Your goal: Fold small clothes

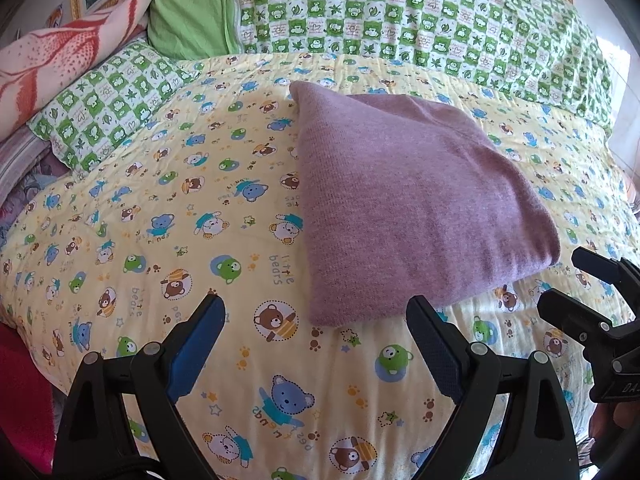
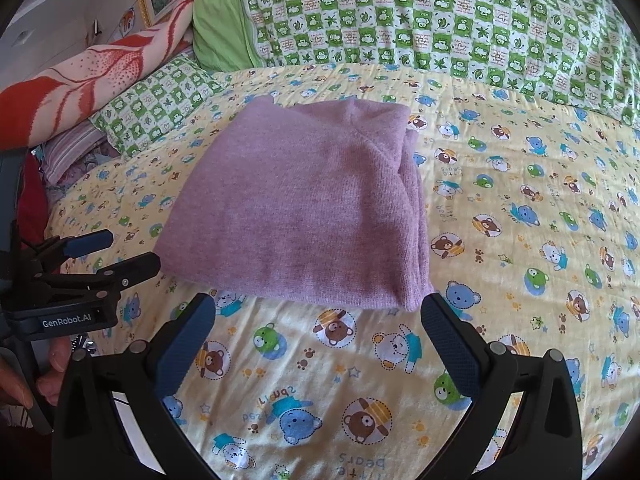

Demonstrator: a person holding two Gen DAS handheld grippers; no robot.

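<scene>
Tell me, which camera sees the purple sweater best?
The right wrist view: the folded purple sweater sits in the middle there, all four edges showing, with stacked layers along its right side. The left wrist view shows it off to the right and slanted.

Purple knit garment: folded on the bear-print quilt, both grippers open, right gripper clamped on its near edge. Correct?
Not quite. The right gripper is open just short of the purple knit garment, gripping nothing, per the right wrist view. Folded on the bear-print quilt and left gripper open: right.

The purple knit garment point(image 2: 304, 208) lies folded into a flat rectangle on the bear-print bedspread point(image 2: 520, 240).
</scene>
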